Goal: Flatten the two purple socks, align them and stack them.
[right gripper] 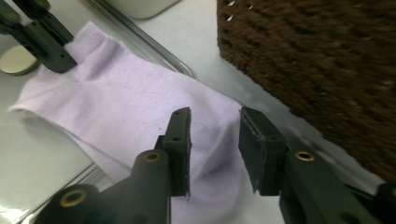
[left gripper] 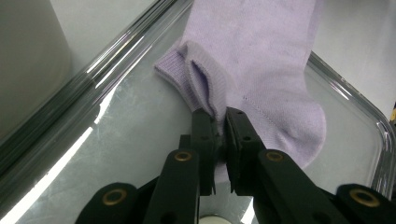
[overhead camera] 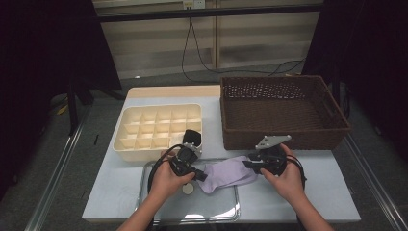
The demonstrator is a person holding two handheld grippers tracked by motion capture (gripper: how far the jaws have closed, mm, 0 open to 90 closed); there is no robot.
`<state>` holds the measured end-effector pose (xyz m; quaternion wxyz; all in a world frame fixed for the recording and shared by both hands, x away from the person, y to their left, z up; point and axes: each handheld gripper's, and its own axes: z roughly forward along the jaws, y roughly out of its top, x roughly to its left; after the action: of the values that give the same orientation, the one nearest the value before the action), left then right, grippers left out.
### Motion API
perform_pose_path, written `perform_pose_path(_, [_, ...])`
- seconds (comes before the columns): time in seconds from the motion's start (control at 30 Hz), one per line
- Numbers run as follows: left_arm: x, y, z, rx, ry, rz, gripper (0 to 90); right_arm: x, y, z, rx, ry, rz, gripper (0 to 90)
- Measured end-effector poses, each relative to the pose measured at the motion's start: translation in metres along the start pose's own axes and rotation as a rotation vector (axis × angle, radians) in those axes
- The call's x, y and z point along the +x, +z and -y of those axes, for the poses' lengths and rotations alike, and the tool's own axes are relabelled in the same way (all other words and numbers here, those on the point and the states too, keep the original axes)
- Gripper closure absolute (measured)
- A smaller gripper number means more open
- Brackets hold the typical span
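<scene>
Left gripper (left gripper: 218, 122) clenched on cuff of lilac sock (left gripper: 261, 60); sock laid partly on clear tray (overhead camera: 144, 185), toe end draped over tray's right rim onto table (overhead camera: 332, 192). Right gripper (right gripper: 214, 122) released, jaws parted above toe end, no fabric pinched. Risk judged: sock dragged or bunched if pulled by cuff alone; cuff slipped from narrow pinch. Small white disc (overhead camera: 188, 189) seen in tray beside left gripper. Farther: cream divider box (overhead camera: 126, 122) with dark item (overhead camera: 191, 135) in near-right cell; brown wicker basket (overhead camera: 284, 139), close behind right gripper, limiting lift room.
</scene>
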<state>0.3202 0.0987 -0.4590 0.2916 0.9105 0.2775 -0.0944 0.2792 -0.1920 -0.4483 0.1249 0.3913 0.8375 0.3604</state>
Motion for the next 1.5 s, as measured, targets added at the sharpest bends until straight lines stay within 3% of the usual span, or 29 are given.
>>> perform_pose_path(0.07, [0.0, 0.0, 0.0, 0.007, 0.011, -0.002, 83.0, 0.001, 0.006, -0.001, 0.021, 0.006, 0.025, 67.8])
perform_pose_path(0.23, [0.0, 0.0, 0.0, -0.002, -0.003, -0.002, 83.0, 0.0, 0.005, 0.0, 0.042, 0.001, 0.035, 90.0])
perform_pose_path(0.47, [0.0, 0.0, 0.0, -0.005, -0.014, 0.0, 83.0, 0.003, -0.013, 0.005, 0.03, 0.018, 0.014, 90.0])
perform_pose_path(0.63, [0.001, 0.0, -0.001, -0.004, -0.024, -0.003, 82.8, 0.001, -0.011, 0.018, 0.072, 0.029, 0.003, 90.0])
perform_pose_path(0.77, [0.003, 0.0, -0.003, -0.011, -0.021, -0.014, 82.9, 0.002, -0.003, 0.026, 0.14, 0.016, -0.012, 90.0])
perform_pose_path(0.87, [0.005, 0.0, -0.003, -0.014, -0.023, -0.009, 82.2, 0.002, -0.003, 0.026, 0.136, 0.01, -0.012, 89.5])
perform_pose_path(1.0, [0.005, -0.002, -0.003, -0.024, -0.002, -0.021, 75.3, 0.0, -0.007, 0.023, 0.103, 0.023, -0.012, 78.8])
perform_pose_path(1.13, [0.008, -0.004, -0.001, -0.041, -0.012, -0.021, 64.5, 0.002, -0.015, 0.013, 0.047, -0.003, 0.007, 72.9])
perform_pose_path(1.2, [0.009, -0.006, 0.001, -0.05, -0.018, -0.024, 63.7, 0.006, -0.016, 0.009, 0.028, -0.012, 0.009, 73.3])
perform_pose_path(1.3, [0.007, -0.01, 0.004, -0.062, -0.035, -0.028, 62.1, 0.013, -0.011, 0.002, 0.028, -0.047, -0.005, 76.5])
perform_pose_path(1.33, [0.007, -0.011, 0.005, -0.07, -0.043, -0.027, 60.4, 0.015, -0.007, 0.001, 0.03, -0.061, -0.031, 76.9])
perform_pose_path(1.4, [0.007, -0.014, 0.007, -0.077, -0.035, -0.035, 58.1, 0.021, 0.0, -0.002, 0.038, -0.089, -0.046, 80.8])
perform_pose_path(1.5, [0.009, -0.016, 0.01, -0.065, -0.043, -0.039, 57.7, 0.03, 0.011, -0.007, 0.049, -0.12, -0.074, 83.1])
